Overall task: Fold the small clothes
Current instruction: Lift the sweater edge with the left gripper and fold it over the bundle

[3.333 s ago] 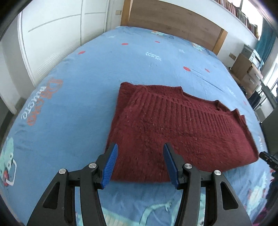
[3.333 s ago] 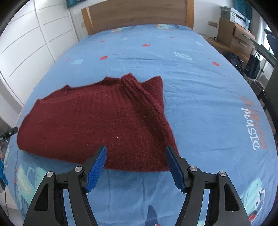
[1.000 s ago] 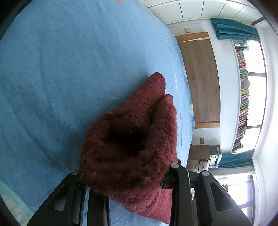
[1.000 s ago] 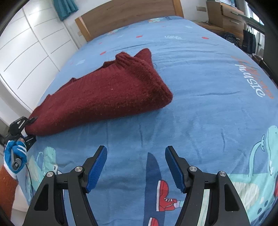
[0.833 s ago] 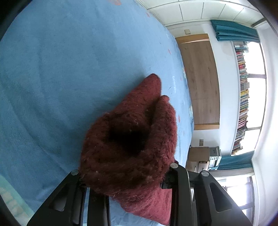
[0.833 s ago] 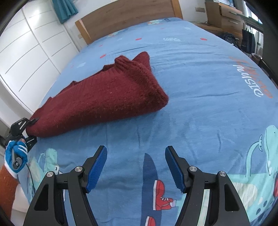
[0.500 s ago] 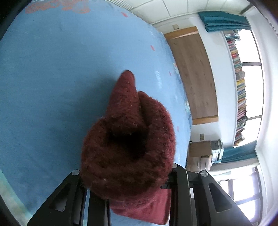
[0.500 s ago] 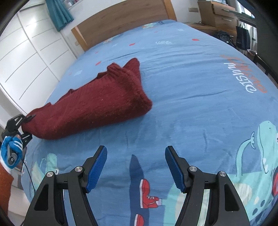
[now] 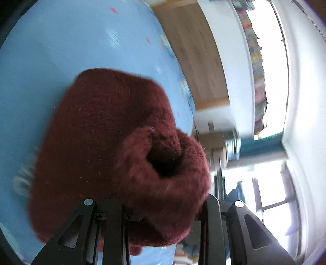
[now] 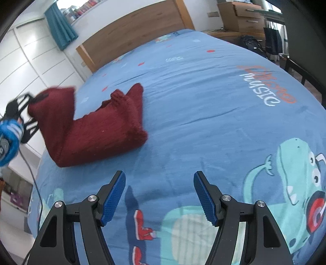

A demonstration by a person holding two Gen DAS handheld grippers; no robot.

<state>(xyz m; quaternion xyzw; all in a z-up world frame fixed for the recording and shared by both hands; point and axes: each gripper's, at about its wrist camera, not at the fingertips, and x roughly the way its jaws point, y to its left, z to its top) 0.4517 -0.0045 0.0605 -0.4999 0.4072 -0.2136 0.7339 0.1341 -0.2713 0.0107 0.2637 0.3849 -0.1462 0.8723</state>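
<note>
A dark red knitted sweater lies folded on the blue bed sheet. My left gripper is shut on the sweater's left end and holds it lifted off the bed. In the left wrist view the sweater bunches over the fingers and hides the pads of my left gripper. My right gripper is open and empty, hovering over the sheet in front of the sweater, with its blue pads apart.
A wooden headboard stands at the far end of the bed. White wardrobe doors are on the left. Wooden drawers and a dark bag stand at the right. The sheet has dinosaur prints.
My left gripper has raised the sweater's left end up off the bed and swung it over toward the right. My right gripper has stayed open and drawn slightly back.
</note>
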